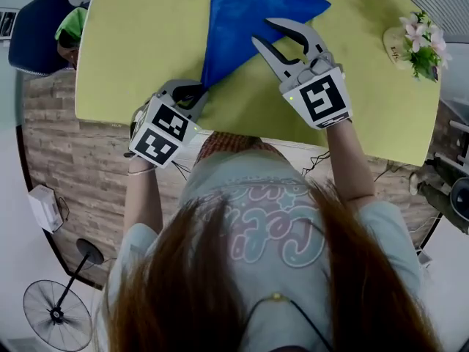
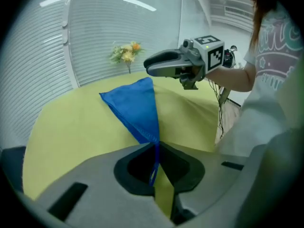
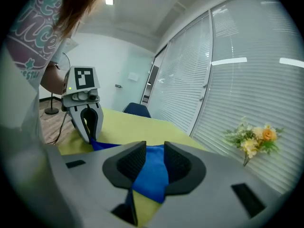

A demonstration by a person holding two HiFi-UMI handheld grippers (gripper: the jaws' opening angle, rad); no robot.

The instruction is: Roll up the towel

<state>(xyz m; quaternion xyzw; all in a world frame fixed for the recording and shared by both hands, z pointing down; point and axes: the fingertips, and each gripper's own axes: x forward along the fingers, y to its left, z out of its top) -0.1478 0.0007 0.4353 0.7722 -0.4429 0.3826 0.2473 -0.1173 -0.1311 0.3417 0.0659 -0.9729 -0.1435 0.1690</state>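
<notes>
Head view: towel (image 1: pixel 242 20) lies as a blue triangle on the yellow-green table (image 1: pixel 146 50), its point at 6 o'clock.
Left gripper (image 1: pixel 196 94): clamped on that near corner; its own view shows cloth pinched between the pads.
Right gripper (image 1: pixel 265 32): jaws apart by the towel's 3 o'clock edge, gripping nothing.
Around: flowers (image 1: pixel 421 42) at 2 o'clock, chair (image 1: pixel 37 31) at 10, floor fan (image 1: pixel 55 314) at 7.
Gripper views only: window blinds (image 2: pixel 95 32) behind the flowers.

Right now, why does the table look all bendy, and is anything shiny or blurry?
Head view: the wide lens bends the edge of the yellow table. Left gripper view: the blinds bow too, with bright light streaks across them. Right gripper view: dark rounded corners; the blue towel looks sharp.
</notes>
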